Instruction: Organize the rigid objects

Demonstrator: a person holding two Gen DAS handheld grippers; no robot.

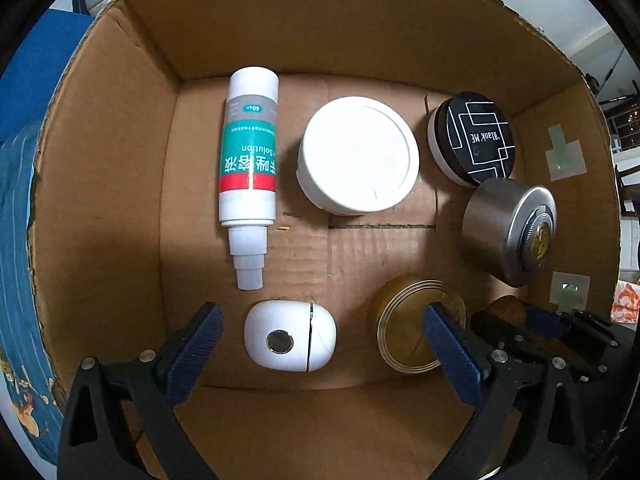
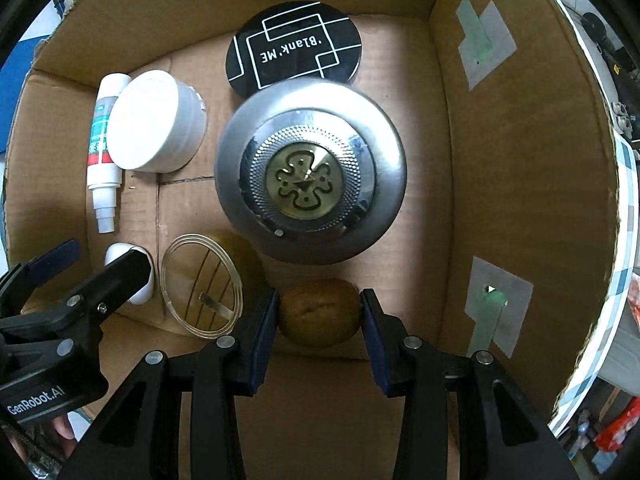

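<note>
Both grippers hang over an open cardboard box (image 1: 100, 184). My right gripper (image 2: 319, 312) is shut on a brown kiwi-like fruit (image 2: 319, 312) just above the box floor, by the near wall. My left gripper (image 1: 324, 332) is open, its fingers either side of a white oval case (image 1: 290, 336) lying on the floor; it also shows in the right wrist view (image 2: 52, 272). A clear amber lid (image 1: 416, 328) lies beside the case (image 2: 200, 286).
In the box lie a white spray bottle (image 1: 248, 160), a white round jar (image 1: 358, 160), a black "Blank ME" compact (image 1: 472, 138) and a silver round tin (image 1: 510, 232). Tape patches (image 2: 484, 44) are on the right wall. Blue cloth (image 1: 16, 240) lies outside on the left.
</note>
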